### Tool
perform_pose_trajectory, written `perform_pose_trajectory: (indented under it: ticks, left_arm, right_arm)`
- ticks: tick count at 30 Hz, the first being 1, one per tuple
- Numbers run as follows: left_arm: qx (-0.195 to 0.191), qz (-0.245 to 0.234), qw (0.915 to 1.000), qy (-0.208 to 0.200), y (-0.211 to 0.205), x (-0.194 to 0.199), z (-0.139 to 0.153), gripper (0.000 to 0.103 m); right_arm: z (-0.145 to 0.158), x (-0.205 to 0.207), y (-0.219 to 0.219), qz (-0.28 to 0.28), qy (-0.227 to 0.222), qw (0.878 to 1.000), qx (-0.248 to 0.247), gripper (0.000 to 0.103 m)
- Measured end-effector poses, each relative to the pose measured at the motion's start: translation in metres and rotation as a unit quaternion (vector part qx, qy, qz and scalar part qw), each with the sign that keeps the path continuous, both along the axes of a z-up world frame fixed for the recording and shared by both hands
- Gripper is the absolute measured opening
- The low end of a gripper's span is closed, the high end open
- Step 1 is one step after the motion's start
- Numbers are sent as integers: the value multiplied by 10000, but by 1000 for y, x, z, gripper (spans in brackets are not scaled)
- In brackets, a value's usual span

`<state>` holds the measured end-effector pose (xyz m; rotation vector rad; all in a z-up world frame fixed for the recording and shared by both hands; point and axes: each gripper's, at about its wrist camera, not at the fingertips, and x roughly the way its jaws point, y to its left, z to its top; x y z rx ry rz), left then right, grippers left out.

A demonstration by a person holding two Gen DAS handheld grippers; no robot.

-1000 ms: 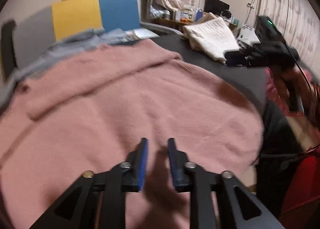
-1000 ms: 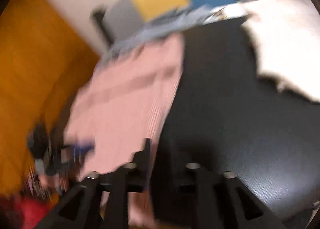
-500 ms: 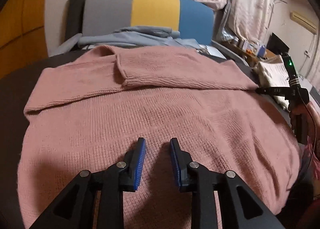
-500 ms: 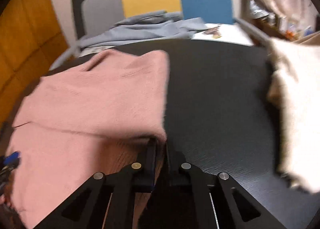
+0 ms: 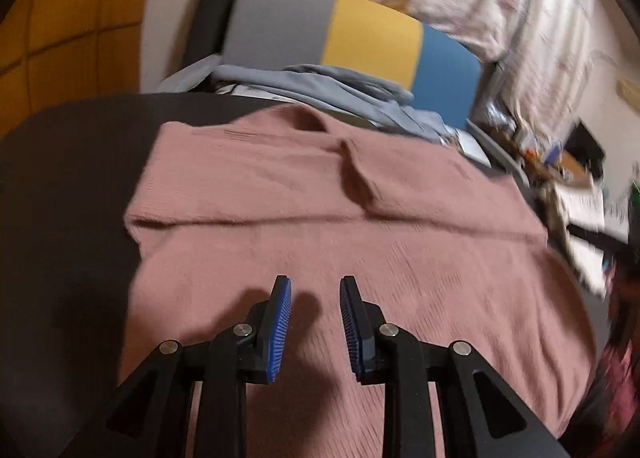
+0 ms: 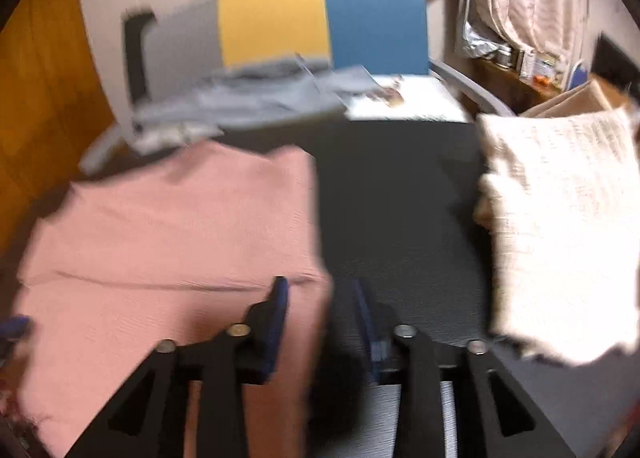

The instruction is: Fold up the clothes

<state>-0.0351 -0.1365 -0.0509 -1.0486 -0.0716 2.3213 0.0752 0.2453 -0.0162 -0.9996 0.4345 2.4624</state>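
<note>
A: Since the earlier frame the right tool point(image 6: 318, 298) has let go of the pink sweater's point(image 5: 344, 234) side edge; its jaws are opening, and that edge lies between them with no pad pressing on it. Half a second back they were pinched nearly together at the same edge.

B: And the left tool point(image 5: 315, 300)?

A: It has swung toward the sweater's other side. Its jaws stand a little apart, with nothing in them, just above the knit.

B: So which step is this?

A: I judge that both sleeves are already folded across the body. The sweater lies flat on the dark counter point(image 6: 400, 193), right ahead of both tools. Next probably comes the fold of hem toward collar.

B: What does that call for?

A: Each tool needs a bottom corner, and both should lift together so the sleeves stay put.

B: Farther out?

A: A cream folded cloth point(image 6: 560, 225) beside the right tool, then grey clothes point(image 5: 320, 85) on a chair point(image 5: 372, 37) beyond the counter.
</note>
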Motion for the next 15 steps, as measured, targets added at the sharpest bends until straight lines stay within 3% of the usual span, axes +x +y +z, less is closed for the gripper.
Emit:
perform_pose_trajectory:
  ticks: [3,6,9,13,15]
  left_arm:
    - [595,-45,9975,-382,3,-27,3,25]
    - [1167,-118,9905,-718,17,-52,5,25]
    - [1310,-162,9859,-1025,47,-85,3,25]
    - [1272,-163,9749,-1822,82,-116,-19,25]
    - [1480,-44,9729,-1774,84,-118,-18,22]
  right_arm:
    - [6,-12,-25,550,520,9971,-125,40]
    - [-1,-27,-43,945,680,9926,-356,41]
    - [-11,-42,-53,1178,814,9877,-634,42]
    - [-28,-61,-63,1340,690,9871,-544,42]
    - [-37,-64,-62,1272,574,9890,-497,42]
